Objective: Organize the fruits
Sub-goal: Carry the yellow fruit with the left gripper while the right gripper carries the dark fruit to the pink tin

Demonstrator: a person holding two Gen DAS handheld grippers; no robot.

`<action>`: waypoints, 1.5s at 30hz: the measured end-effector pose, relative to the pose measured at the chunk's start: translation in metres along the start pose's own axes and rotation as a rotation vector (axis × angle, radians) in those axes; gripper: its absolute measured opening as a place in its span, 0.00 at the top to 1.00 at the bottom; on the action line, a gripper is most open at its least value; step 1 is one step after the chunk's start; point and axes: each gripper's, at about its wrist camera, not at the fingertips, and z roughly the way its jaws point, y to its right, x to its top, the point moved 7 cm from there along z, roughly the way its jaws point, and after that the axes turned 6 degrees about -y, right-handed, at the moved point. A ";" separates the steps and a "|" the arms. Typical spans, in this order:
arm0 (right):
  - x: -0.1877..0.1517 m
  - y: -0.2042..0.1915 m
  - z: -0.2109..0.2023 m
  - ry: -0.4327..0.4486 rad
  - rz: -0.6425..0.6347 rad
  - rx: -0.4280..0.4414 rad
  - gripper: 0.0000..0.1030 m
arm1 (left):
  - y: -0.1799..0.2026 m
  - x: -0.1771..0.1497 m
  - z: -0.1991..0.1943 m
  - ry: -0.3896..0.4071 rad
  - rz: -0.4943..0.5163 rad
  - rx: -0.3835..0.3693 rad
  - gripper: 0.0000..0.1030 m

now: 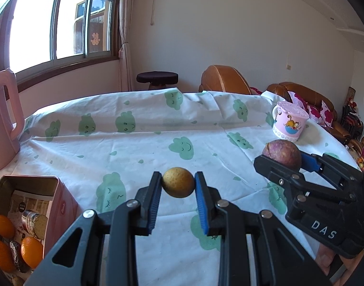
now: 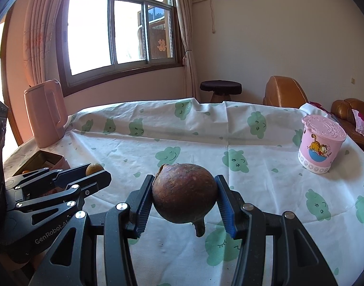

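Note:
My left gripper [image 1: 178, 182] is shut on a small yellow-brown round fruit [image 1: 178, 182], held above the tablecloth; from the right wrist view this gripper [image 2: 99, 170] shows at the left with the fruit [image 2: 93, 168] between its tips. My right gripper [image 2: 184, 193] is shut on a larger brown-purple round fruit [image 2: 184, 191] with a stub at its underside; in the left wrist view that gripper [image 1: 283, 159] and its fruit [image 1: 281, 153] sit at the right. A pink tin box [image 1: 62, 205] at the lower left holds oranges [image 1: 31, 251] and wrapped items.
A white tablecloth [image 1: 139, 147] with green cloud prints covers the table. A pink kettle [image 2: 46, 116] stands at the far left, the pink tin box [image 2: 55, 160] in front of it. A pink lidded cartoon cup [image 2: 321, 146] stands at the right. A stool and sofas lie beyond the table.

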 end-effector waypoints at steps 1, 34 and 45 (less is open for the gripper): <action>0.000 0.000 -0.001 0.005 0.000 -0.001 0.49 | 0.000 0.000 -0.001 0.005 0.001 0.002 0.72; 0.005 0.002 -0.030 0.151 -0.008 -0.035 0.49 | 0.003 0.002 -0.037 0.163 0.024 0.052 0.72; 0.004 0.003 -0.041 0.198 -0.001 -0.044 0.49 | 0.002 0.000 -0.049 0.211 0.027 0.073 0.72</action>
